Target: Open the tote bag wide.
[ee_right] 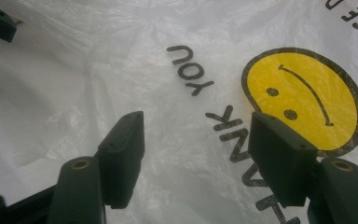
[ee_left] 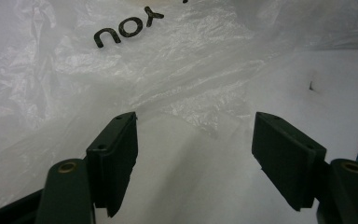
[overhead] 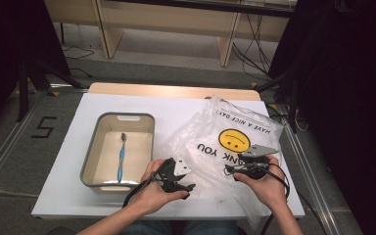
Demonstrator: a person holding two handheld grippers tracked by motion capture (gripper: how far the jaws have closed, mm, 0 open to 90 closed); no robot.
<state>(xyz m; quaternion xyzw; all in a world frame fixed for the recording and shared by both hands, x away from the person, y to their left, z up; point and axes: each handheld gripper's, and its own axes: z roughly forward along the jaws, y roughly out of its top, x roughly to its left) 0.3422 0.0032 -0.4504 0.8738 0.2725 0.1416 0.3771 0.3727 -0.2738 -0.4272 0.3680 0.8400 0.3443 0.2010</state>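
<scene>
Hand-held grippers: left (ee_left: 193, 154) and right (ee_right: 196, 149) both wide open, empty.
Plastic bag (overhead: 225, 142): edge to be pinched squarely before lifting.

I see the crinkled clear plastic bag (overhead: 225, 142) on the white surface (overhead: 73, 161), right of the grey rectangular tub (overhead: 90, 147); blue toothbrush (overhead: 121, 156) inside tub.

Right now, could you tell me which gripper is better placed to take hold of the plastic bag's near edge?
Probably left: the left gripper has open jaws right at the plastic bag edge, while the right gripper is open over the printed middle.
</scene>
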